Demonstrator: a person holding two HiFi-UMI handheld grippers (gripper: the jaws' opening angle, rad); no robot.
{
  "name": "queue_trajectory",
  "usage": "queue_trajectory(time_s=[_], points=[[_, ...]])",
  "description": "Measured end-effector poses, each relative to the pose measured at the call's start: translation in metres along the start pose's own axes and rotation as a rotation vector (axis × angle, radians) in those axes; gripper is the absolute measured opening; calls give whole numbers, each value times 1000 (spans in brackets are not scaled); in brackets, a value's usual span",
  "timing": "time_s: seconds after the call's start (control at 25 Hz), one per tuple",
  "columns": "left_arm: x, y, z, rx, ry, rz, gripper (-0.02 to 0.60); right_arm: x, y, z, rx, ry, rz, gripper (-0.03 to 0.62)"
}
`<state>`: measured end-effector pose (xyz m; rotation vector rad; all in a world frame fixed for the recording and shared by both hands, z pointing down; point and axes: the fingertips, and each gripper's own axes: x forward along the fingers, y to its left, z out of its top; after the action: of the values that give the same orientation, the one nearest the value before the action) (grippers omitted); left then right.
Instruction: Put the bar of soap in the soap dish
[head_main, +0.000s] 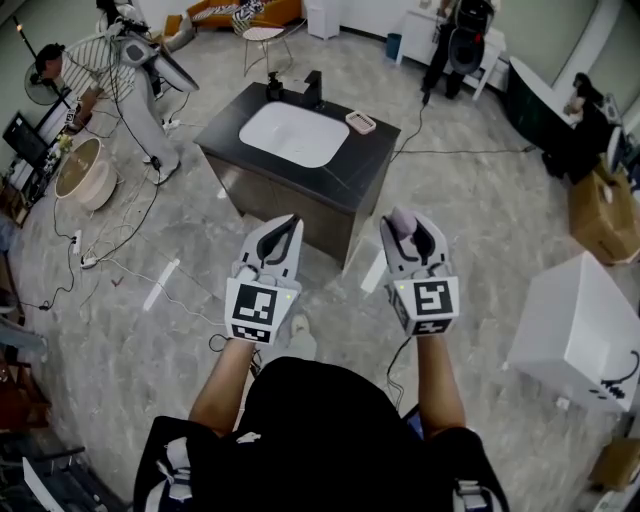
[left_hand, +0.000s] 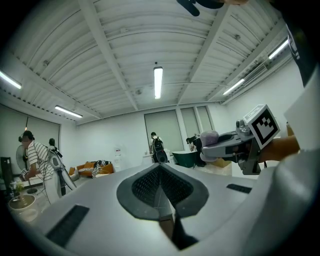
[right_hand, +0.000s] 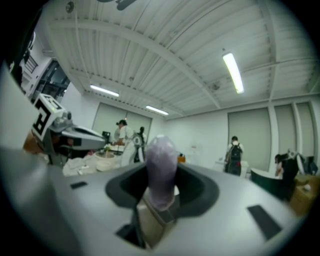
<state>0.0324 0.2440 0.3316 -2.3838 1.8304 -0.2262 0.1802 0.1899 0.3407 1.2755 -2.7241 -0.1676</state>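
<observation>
- The soap dish (head_main: 361, 123) sits on the dark countertop (head_main: 372, 160), just right of the white basin (head_main: 293, 133). It is too small here to tell what it holds.
- One bar of soap (right_hand: 161, 165), pale purple, stands upright, clamped in the right gripper (head_main: 412, 235), well apart from the dish.
- The left gripper (head_main: 286, 230) has its jaws together, with nothing between them.
- Count: two grippers, one soap, one dish, one basin, one black faucet (head_main: 312, 88).
- Grey floor lies between the grippers and the cabinet, with a white box (head_main: 580, 330) to the right and a round basket (head_main: 80, 170) to the left.
</observation>
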Motion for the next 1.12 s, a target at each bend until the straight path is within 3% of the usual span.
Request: queue_trajectory(time_s=[0.56,1.12], points=[[80,112,0,47,-29,-13,18,139,-4,20,2,5,-18,173],[120,185,-43,-41,-18,-37,18,220,11,16,-24,16,-36,175]])
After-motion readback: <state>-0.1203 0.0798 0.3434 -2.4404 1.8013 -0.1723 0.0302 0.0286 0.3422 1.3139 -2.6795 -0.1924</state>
